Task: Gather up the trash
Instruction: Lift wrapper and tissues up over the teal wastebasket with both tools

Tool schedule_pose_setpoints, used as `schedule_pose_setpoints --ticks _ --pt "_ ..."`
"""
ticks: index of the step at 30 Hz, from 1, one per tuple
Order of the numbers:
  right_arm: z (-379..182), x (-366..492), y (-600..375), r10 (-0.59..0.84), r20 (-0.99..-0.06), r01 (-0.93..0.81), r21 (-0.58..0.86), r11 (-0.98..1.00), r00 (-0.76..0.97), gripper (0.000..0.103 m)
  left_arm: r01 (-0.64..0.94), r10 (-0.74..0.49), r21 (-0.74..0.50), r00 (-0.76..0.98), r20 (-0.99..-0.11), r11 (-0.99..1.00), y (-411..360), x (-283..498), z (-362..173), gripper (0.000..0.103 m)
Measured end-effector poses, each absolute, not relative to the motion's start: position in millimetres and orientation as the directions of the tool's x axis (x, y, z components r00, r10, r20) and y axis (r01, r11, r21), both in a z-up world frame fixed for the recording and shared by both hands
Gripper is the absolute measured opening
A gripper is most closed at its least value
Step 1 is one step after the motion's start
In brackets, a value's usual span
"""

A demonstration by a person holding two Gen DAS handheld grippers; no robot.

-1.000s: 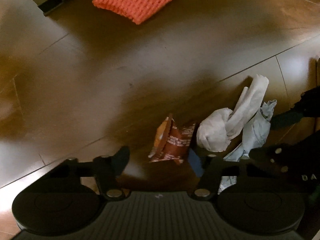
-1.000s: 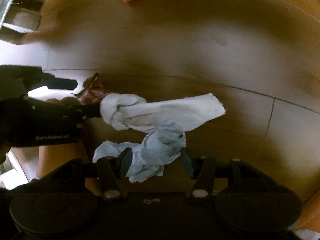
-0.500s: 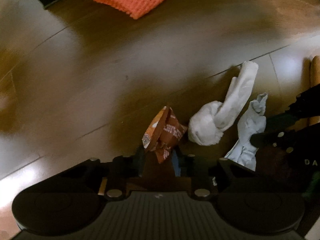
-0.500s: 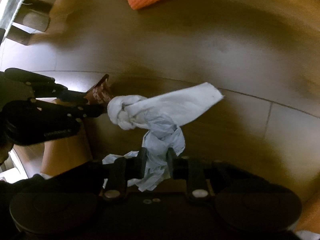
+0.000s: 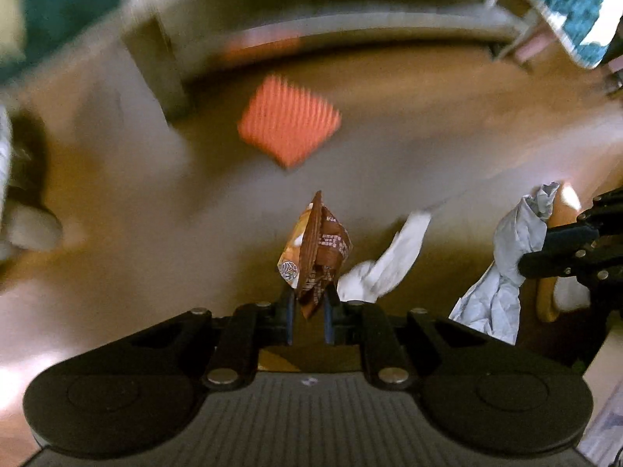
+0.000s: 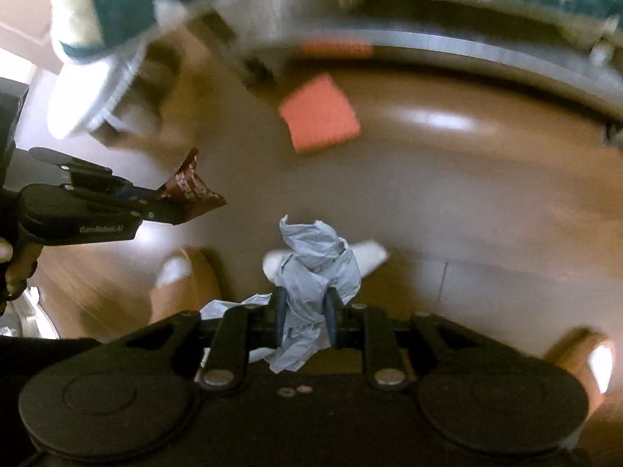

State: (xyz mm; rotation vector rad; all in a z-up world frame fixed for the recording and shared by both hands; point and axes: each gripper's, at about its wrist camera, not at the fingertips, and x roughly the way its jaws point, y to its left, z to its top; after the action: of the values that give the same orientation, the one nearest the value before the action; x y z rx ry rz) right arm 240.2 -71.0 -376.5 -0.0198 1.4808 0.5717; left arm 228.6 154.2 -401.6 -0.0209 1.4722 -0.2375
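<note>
While both loads hang clear of floor (image 5: pixel 389 148): left tool (image 5: pixel 307 311) clamped on snack wrapper (image 5: pixel 315 249) by bottom corner, right tool (image 6: pixel 303 315) clamped mid-wad on grey tissue (image 6: pixel 315 272). Light, limp, crinkly; pinch anywhere. White rag (image 5: pixel 385 268) and orange foam net (image 5: pixel 288 128) on floor. Background motion-blurred, no bin discernible.

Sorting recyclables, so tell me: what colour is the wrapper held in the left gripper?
Brown with white print, the wrapper in the left gripper shows best in the left wrist view.

The foam mat (image 5: pixel 289 129) lies on the floor (image 5: pixel 428 148), seemingly before a bench (image 5: pixel 350 35).
</note>
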Motion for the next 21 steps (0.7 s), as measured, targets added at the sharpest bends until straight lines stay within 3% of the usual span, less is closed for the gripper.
schedule_pose_setpoints --ticks 8,16,21 --pt "-268 244 -80 0.398 -0.904 -0.430 0.300 0.852 0.158 0.020 0.177 -0.139 -0.091 0.283 -0.949 0.980 150 233 -282 0.013" --pt "-156 223 -95 0.454 -0.818 -0.491 0.250 0.834 0.354 0.020 0.136 -0.118 -0.056 0.510 -0.852 0.989 140 210 -154 0.013" --pt "-94 208 -119 0.486 -0.747 -0.518 0.223 0.826 0.453 0.020 0.094 -0.100 -0.053 0.598 -0.795 0.994 123 192 -103 0.013"
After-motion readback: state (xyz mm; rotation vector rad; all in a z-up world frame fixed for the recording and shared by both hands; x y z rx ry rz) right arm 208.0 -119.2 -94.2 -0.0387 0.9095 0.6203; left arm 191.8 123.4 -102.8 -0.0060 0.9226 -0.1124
